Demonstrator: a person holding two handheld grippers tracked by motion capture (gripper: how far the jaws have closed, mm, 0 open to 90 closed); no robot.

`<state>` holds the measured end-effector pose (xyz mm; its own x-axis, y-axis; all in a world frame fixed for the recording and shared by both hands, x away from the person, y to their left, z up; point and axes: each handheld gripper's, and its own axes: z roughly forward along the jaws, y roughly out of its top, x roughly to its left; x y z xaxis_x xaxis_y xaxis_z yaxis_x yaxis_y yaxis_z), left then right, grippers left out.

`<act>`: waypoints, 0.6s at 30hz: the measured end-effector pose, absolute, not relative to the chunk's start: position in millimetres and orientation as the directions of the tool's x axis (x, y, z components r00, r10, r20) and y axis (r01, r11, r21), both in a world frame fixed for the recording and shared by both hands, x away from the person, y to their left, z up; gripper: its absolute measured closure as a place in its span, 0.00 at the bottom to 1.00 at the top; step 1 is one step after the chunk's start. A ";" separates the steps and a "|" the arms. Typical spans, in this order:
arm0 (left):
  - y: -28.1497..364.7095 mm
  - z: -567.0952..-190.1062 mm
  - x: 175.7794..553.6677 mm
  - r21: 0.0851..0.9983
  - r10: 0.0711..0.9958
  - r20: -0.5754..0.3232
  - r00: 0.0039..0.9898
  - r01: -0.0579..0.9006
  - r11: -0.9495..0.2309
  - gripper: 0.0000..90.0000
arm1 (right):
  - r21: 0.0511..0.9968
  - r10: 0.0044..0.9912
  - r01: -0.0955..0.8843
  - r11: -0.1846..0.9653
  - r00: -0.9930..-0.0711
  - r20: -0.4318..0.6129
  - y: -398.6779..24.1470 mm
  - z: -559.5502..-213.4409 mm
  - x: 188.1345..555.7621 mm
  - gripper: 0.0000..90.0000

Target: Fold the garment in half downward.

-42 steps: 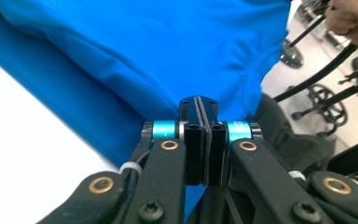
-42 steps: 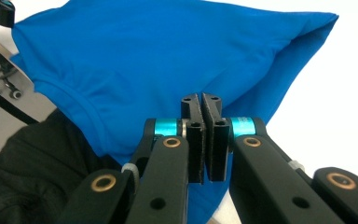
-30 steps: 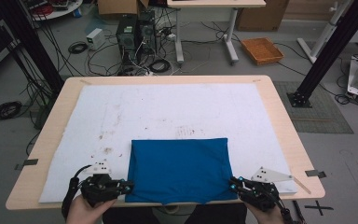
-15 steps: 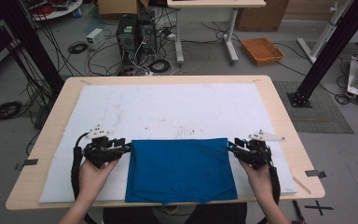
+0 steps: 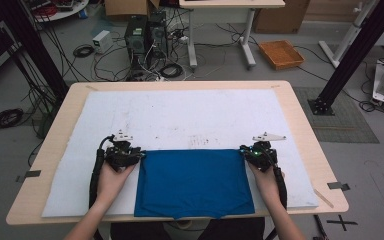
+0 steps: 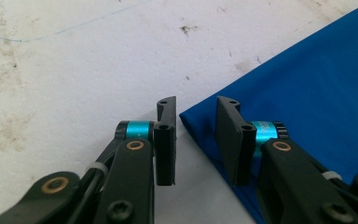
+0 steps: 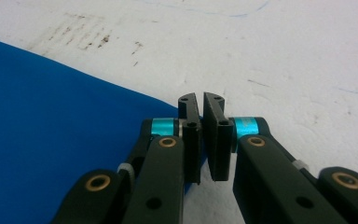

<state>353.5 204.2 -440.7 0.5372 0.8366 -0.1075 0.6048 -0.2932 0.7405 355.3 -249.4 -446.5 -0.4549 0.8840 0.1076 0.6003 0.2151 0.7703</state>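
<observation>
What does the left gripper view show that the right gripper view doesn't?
Left gripper view: the left claw wide open, a corner of the blue cloth poking into the gap. Right gripper view: the right claw almost shut at another cloth corner; whether it grips is hard to tell. Both: blue cloth lying on the stained white mat.

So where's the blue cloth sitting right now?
In the high view the blue cloth lies flat on the white mat at the table's near edge, centred, between the left hand-held gripper and right hand-held gripper at its far corners.
</observation>
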 end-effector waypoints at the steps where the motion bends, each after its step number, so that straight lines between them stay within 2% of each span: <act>1: 204.6 -439.1 352.8 0.752 0.837 -0.119 0.534 0.599 -0.276 0.76 | 0.773 0.885 0.600 0.205 -0.450 0.115 -251.3 -446.2 355.2 0.88; 5: 205.9 -433.4 353.8 0.776 0.836 -0.138 0.532 0.582 -0.242 0.70 | 0.795 0.900 0.593 0.126 -0.405 0.160 -259.2 -442.3 356.6 0.72; 9: 202.7 -440.2 361.4 0.733 0.827 -0.148 0.543 0.621 -0.277 0.68 | 0.770 0.890 0.626 0.123 -0.413 0.193 -259.2 -446.3 362.3 0.70; 10: 200.8 -443.8 363.3 0.718 0.825 -0.159 0.543 0.636 -0.281 0.68 | 0.762 0.890 0.634 0.135 -0.416 0.188 -258.0 -448.3 363.1 0.71; 13: 201.4 -443.7 362.8 0.722 0.827 -0.134 0.546 0.625 -0.296 0.72 | 0.745 0.883 0.644 0.172 -0.436 0.172 -255.3 -451.6 364.2 0.88; 15: 203.1 -444.3 362.0 0.728 0.825 -0.123 0.552 0.615 -0.303 0.81 | 0.752 0.876 0.628 0.201 -0.458 0.149 -253.2 -450.6 363.3 0.95; 17: 205.1 -445.1 361.9 0.725 0.812 -0.163 0.561 0.626 -0.287 0.94 | 0.758 0.871 0.618 0.210 -0.471 0.142 -253.2 -450.7 363.4 0.97; 18: 203.7 -444.9 361.3 0.731 0.812 -0.152 0.563 0.617 -0.291 0.94 | 0.759 0.869 0.616 0.214 -0.475 0.141 -253.7 -450.6 363.4 0.97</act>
<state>361.3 203.7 -444.9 0.5632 0.8122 -0.1523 0.6168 -0.2906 0.7315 363.4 -253.7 -450.6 -0.4746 0.8689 0.1405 0.6156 0.2135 0.7586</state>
